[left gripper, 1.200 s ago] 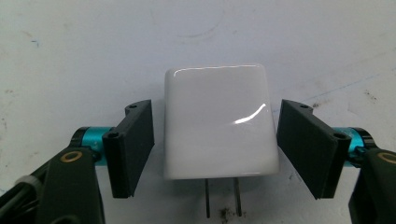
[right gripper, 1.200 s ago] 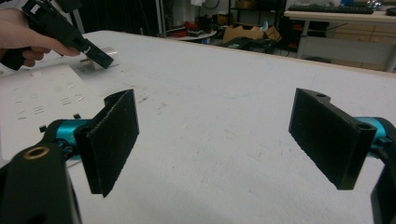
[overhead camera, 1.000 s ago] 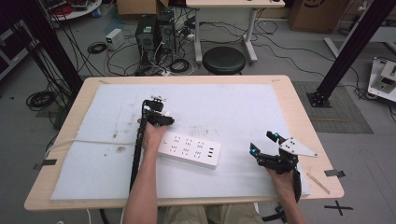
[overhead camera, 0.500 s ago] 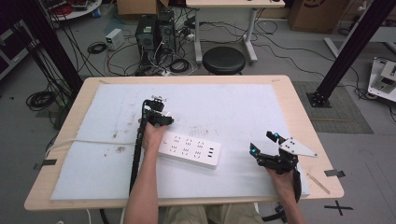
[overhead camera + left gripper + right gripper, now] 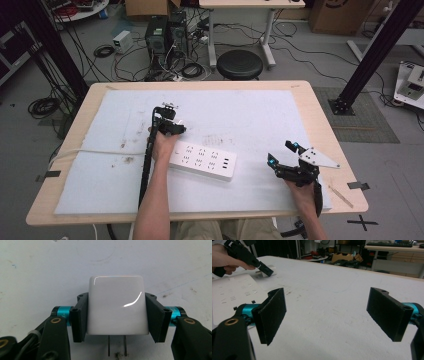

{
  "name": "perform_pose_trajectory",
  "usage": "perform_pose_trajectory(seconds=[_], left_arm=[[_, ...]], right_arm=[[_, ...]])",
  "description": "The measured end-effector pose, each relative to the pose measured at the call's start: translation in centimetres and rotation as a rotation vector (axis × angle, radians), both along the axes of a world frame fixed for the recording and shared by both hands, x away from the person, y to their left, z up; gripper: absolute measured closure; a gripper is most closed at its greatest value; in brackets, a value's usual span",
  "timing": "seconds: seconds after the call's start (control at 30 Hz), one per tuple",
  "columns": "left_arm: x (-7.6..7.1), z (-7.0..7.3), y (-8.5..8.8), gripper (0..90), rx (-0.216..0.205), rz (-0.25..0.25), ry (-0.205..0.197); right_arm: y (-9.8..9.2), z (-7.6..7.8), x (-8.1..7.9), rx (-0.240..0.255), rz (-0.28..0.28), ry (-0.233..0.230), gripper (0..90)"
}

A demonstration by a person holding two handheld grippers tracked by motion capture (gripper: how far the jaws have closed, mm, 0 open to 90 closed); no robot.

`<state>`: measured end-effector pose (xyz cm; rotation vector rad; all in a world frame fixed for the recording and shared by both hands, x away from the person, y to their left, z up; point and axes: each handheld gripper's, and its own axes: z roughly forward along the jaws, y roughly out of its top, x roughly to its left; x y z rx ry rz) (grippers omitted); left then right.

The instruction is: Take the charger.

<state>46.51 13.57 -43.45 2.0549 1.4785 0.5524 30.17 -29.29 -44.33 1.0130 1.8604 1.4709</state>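
White unlabelled charger (image 5: 116, 305) in left claw (image 5: 116, 315)

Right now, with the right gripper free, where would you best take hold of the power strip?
Probably across the power strip's two long edges at its free right end, coming from above: it lies flat, long and narrow, and the left hand crowds the other end.

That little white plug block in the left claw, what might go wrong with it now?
The white charger is glossy and held only by its two sides between the left gripper fingers, so it might slip or twist. Its prongs could then miss the power strip slots. The right gripper isn't steadying the strip.
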Motion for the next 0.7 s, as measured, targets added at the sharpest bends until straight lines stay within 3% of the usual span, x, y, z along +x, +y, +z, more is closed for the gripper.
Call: perform_pose_trajectory(seconds=[0.4, 0.7], left_arm=[[-0.3, 0.5, -0.1, 42.5, -0.008, -0.016, -0.017], [-1.4, 2.1, -0.2, 42.4, 0.001, -0.047, -0.055]], right_arm=[[0.1, 0.0, 0.0, -0.004, -0.005, 0.005, 16.3], [0.0, 0.0, 0.0, 0.005, -0.003, -0.003, 16.3]])
